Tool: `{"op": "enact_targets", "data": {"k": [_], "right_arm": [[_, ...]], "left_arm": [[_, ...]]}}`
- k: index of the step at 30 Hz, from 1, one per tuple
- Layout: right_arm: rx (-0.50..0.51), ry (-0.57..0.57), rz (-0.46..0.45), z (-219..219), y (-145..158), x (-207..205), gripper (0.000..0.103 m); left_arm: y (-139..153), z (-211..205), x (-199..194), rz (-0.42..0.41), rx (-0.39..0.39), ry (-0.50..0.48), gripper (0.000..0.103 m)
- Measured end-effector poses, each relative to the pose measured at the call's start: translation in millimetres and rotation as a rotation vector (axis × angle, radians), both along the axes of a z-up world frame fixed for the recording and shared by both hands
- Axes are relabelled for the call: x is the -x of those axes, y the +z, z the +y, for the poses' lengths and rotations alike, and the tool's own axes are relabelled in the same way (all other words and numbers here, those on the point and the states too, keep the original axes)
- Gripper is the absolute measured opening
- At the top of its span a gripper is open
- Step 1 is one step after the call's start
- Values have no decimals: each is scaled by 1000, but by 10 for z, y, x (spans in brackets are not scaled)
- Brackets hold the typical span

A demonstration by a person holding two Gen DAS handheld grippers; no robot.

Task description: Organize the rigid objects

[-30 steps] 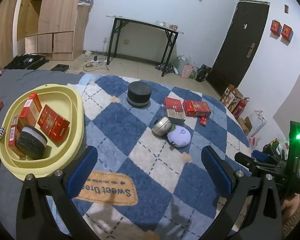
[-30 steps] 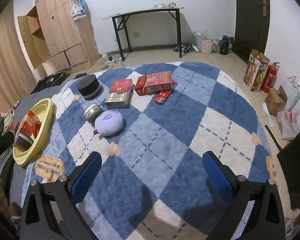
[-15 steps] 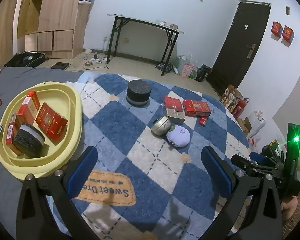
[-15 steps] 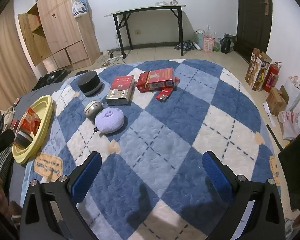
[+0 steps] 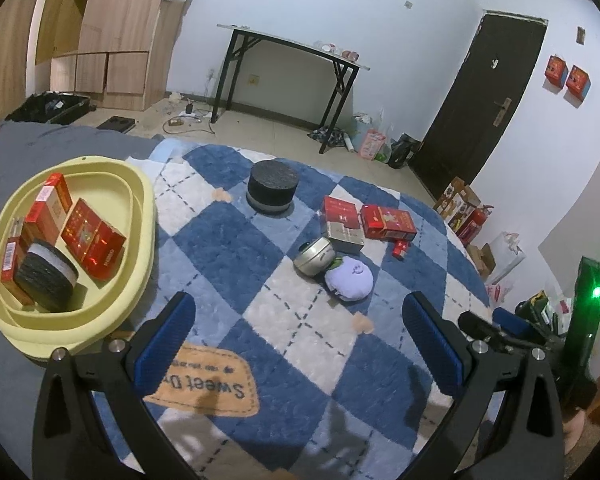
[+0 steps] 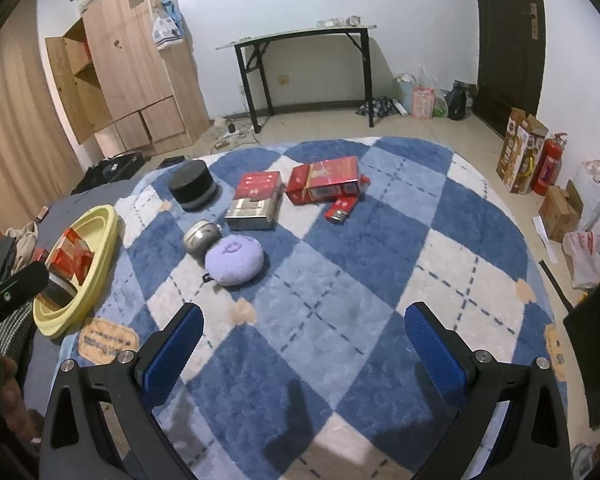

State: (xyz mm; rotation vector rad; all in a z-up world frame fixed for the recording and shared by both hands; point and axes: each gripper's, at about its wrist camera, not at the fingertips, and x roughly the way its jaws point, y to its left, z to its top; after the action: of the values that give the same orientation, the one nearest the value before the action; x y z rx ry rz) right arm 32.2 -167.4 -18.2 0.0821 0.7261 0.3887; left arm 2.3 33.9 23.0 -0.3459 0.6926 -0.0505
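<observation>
A yellow basin (image 5: 140, 200) (image 6: 104, 232) at the left holds red boxes (image 5: 94, 238) and a black round tin (image 5: 46, 282). On the blue checked blanket (image 5: 228, 248) lie a black round tin (image 5: 273, 192) (image 6: 192, 185), a silver tin (image 5: 315, 257) (image 6: 202, 236), a lilac pouch (image 5: 349, 279) (image 6: 235, 259), a red and silver box (image 5: 342, 224) (image 6: 256, 200), a red box (image 5: 386, 222) (image 6: 326, 184) and a small red box (image 5: 400, 249) (image 6: 342, 208). My left gripper (image 5: 300, 340) and right gripper (image 6: 304, 348) are both open and empty, above the blanket's near part.
A black folding table (image 5: 292, 46) (image 6: 300, 38) stands by the far wall. A wooden wardrobe (image 6: 136, 80) is at the back left. Cardboard boxes and a fire extinguisher (image 6: 546, 164) stand on the floor at the right, near a dark door (image 5: 476, 100).
Both grippers have pulled back slightly and stay open. The objects on the blanket and in the basin have not moved.
</observation>
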Motion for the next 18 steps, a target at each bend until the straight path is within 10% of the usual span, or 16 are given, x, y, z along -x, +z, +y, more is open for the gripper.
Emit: {"op": "enact_targets", "data": {"k": [18], "right_arm": [[-24,-104,18,-121,-127,-637,103]], "left_arm": [[-191,-110,-337,39,-2,-30,103]]}}
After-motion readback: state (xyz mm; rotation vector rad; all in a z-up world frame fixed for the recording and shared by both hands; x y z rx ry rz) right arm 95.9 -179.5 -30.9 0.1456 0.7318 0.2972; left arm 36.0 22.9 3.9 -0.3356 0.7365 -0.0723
